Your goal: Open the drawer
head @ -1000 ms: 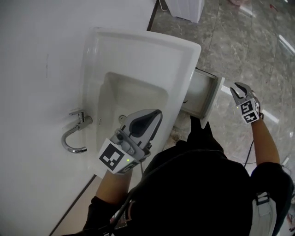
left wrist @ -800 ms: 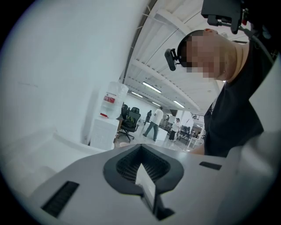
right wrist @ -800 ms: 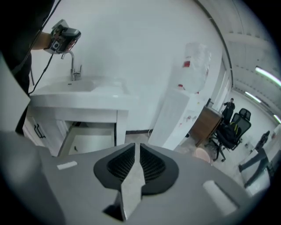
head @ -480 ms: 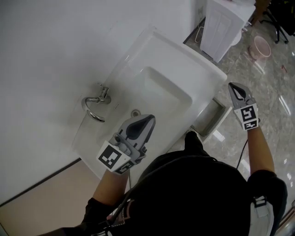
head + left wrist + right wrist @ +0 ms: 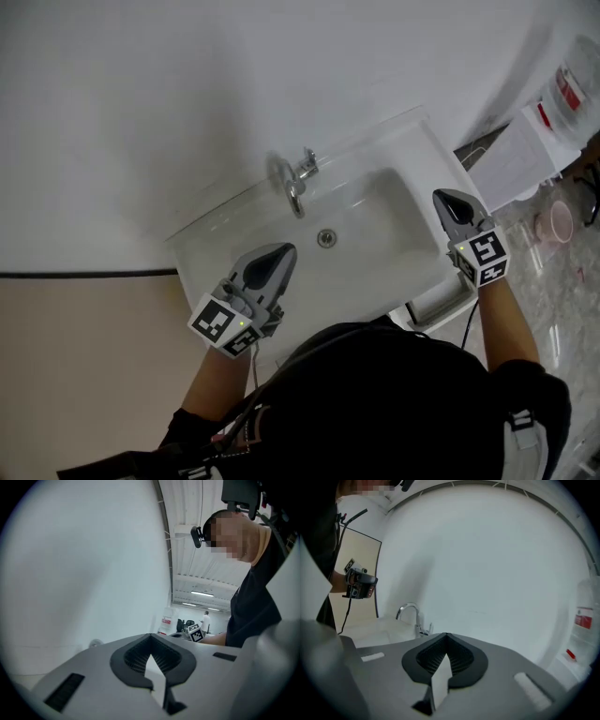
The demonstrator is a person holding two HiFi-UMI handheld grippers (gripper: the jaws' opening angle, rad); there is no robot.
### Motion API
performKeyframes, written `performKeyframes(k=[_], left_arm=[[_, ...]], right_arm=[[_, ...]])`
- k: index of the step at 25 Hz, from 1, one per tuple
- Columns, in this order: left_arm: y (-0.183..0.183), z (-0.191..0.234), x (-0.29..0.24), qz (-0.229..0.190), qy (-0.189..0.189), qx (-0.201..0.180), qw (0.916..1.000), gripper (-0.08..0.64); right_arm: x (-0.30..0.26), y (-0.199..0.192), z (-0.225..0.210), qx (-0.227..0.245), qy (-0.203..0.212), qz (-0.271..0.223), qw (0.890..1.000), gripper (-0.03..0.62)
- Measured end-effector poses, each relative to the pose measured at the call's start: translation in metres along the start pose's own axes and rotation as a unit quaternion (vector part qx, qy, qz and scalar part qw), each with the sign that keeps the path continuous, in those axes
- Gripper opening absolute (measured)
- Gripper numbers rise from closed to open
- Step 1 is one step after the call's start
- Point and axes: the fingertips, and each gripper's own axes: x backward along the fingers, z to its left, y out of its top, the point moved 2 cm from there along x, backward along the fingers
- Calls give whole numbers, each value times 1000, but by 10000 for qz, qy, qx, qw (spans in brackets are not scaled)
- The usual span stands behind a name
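The white drawer [image 5: 439, 305] stands pulled out under the right end of the white sink [image 5: 375, 253]. Both grippers hang in the air above the sink, away from the drawer. My left gripper [image 5: 284, 247] is over the basin's near left edge, shut with nothing in it; its dark pads meet at the tip [image 5: 150, 635]. My right gripper [image 5: 439, 194] hovers over the sink's right end, also shut and empty [image 5: 446, 634]. The chrome faucet [image 5: 295, 183] rises at the back of the basin and shows in the right gripper view [image 5: 410, 613].
A white wall runs behind the sink. A white cabinet [image 5: 525, 150] stands to the right, with a red-labelled container [image 5: 567, 84] above it and a pink bowl [image 5: 561, 220] on the marble floor. My dark-clothed body fills the bottom of the head view.
Both hands have risen and swung over the basin. The right gripper has left the drawer front, and its jaws, parted a second ago, are now shut. The drawer stays pulled out.
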Motion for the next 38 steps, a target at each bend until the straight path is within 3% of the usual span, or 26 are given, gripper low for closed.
performKeyframes(k=[4, 8, 17, 24, 30, 38], left_arm=[[14, 28, 66, -379, 862, 24, 9956, -6], [20, 48, 134, -725, 1679, 44, 9831, -6], [32, 54, 246, -1101, 2829, 92, 9528, -6], [33, 53, 276, -1242, 2913, -6, 9485, -6], [44, 54, 261, -1223, 2726, -15, 9543, -5], [41, 56, 234, -1088, 2425, 11, 9640, -5]], right_arm=[[-52, 58, 55, 221, 871, -241, 9957, 0], [-92, 105, 109, 368, 1607, -394, 9855, 0], [-107, 170, 196, 322, 2483, -653, 9659, 0], [-97, 181, 220, 210, 2593, -756, 9626, 0], [-88, 179, 197, -67, 2339, -739, 9694, -2], [-85, 169, 186, 3, 2164, -676, 9740, -2]])
